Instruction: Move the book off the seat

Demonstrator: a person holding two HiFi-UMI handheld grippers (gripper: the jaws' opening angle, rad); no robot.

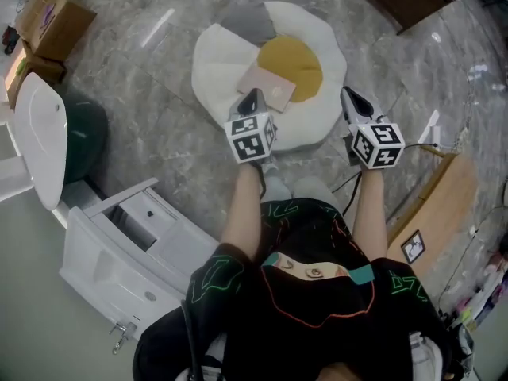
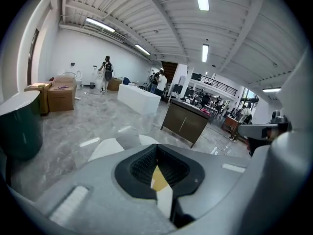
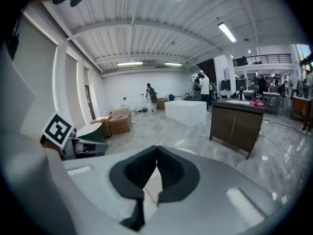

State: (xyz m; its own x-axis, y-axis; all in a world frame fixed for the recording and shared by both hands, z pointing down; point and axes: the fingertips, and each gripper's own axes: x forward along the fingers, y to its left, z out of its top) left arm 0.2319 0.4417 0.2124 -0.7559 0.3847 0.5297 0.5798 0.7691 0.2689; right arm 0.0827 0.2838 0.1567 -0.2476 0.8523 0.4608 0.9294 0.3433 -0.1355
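- Left tongs (image 1: 252, 98) and right tongs (image 1: 350, 98) are both pinched shut, nothing held.
- The book (image 1: 268, 86) lies on the egg-shaped seat (image 1: 216, 62), just ahead of the left tips.
- We'd open wide first, then clamp one edge squarely so it can't slip.

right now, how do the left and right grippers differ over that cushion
The left gripper points at the book, its tip overlapping the book's near corner in the head view; the right gripper sits at the right edge of the white cushion, clear of the book. Below the left's jaws yellow shows; below the right's, only a pale surface. Both are shut and empty.
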